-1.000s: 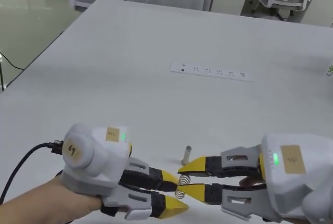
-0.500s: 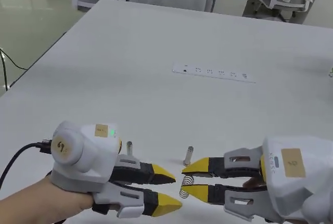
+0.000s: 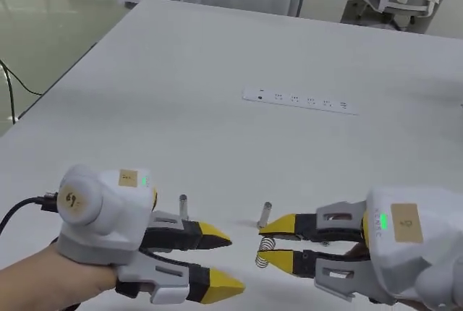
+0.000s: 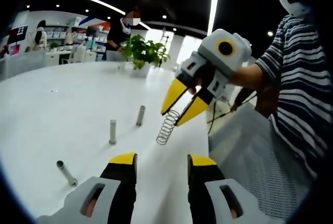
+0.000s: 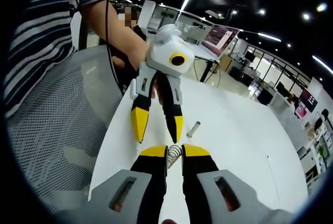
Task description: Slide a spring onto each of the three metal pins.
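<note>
Right gripper (image 3: 260,244) clamps spring (image 3: 265,250) by near bench edge, just beside upright pin (image 3: 265,214). Left gripper (image 3: 236,262) jaws apart, empty. Advise: align spring bore over pin top, keep axis vertical, lower slowly.

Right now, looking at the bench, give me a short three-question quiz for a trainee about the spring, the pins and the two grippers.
1. Multiple choice: which one holds the spring? A) the left gripper B) the right gripper C) neither.
2. True or false: a spring already sits on one of the upright metal pins.
3. Fill in: the left gripper's jaws stand ____.
Key: 1 B. 2 False; both upright metal pins are bare. 3 open.
</note>
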The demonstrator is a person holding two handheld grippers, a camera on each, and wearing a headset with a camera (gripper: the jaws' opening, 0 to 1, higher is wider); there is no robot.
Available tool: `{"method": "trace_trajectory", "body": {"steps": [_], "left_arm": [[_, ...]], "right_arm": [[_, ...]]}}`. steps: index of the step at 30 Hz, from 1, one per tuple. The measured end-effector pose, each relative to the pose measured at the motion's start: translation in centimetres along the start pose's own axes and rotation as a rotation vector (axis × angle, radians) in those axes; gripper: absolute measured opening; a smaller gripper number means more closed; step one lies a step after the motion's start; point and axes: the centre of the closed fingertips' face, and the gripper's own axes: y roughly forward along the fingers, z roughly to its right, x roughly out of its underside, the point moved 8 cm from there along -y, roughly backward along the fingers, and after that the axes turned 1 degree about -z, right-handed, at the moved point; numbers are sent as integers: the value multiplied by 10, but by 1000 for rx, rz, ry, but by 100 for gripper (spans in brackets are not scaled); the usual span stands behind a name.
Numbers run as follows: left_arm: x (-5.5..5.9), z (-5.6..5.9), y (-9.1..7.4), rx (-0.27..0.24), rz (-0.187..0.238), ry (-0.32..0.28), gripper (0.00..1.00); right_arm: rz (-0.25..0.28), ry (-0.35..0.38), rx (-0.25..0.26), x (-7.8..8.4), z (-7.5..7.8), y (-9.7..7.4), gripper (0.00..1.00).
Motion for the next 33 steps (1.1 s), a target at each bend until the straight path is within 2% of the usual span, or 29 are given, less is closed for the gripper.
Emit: {"method": "trace_trajectory", "body": {"steps": [6,9,12,24,28,33], "left_arm": [[9,-2,-14,-28,-12,-10,36],[10,-6,-21,-51,-2,-17,40],[8,-9,-30,-84,30,-25,45],[16,-15,-54,-159,46,-57,54],[18,-17,-61,-191,55,-54,62],[19,-20,-69,-237,84,-55,77]], "right_arm": [[-8,9,21,3,4,-1,7],[-11,12,26,4,4,-1,7],[-20,14,29,7,4,-1,7],[-38,48,60,15,10,1,7],[-36,58,66,16,11,1,7],[-40,64,76,17,13,1,7]]}}
